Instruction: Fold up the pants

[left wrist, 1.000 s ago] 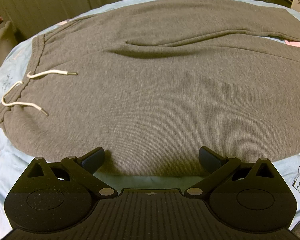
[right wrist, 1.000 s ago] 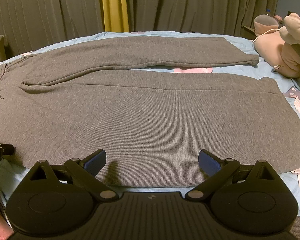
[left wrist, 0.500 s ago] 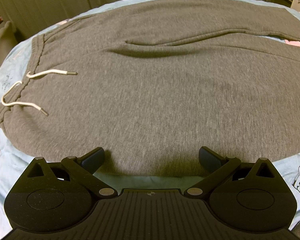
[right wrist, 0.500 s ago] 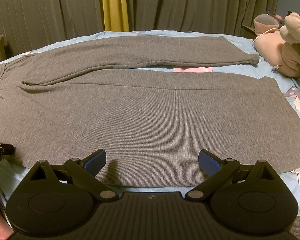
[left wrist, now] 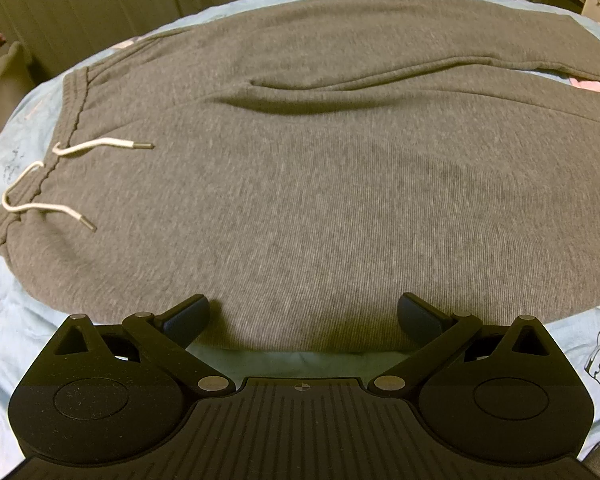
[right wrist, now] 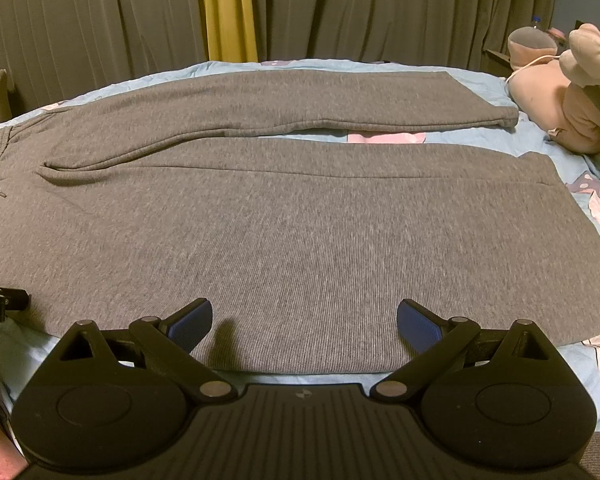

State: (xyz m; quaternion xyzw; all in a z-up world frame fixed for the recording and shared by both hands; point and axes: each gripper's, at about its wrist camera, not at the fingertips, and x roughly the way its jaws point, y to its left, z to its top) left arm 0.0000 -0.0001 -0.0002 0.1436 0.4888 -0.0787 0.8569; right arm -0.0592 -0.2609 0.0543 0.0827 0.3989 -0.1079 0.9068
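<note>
Grey sweatpants [right wrist: 300, 216] spread flat on the bed [right wrist: 540, 148], long axis running left to right across both views: waistband [left wrist: 74, 120] and white drawstring [left wrist: 40, 204] to the left, leg cuffs to the right, far leg [right wrist: 300, 100] lying just beyond the near one. Left tool [left wrist: 302, 314] released, jaws wide, poised over the near edge at the hip end. Right tool [right wrist: 304, 318] likewise released, over the near leg's edge toward the cuff. Probably next: pinching the near edge and carrying it away, over the far leg.
</note>
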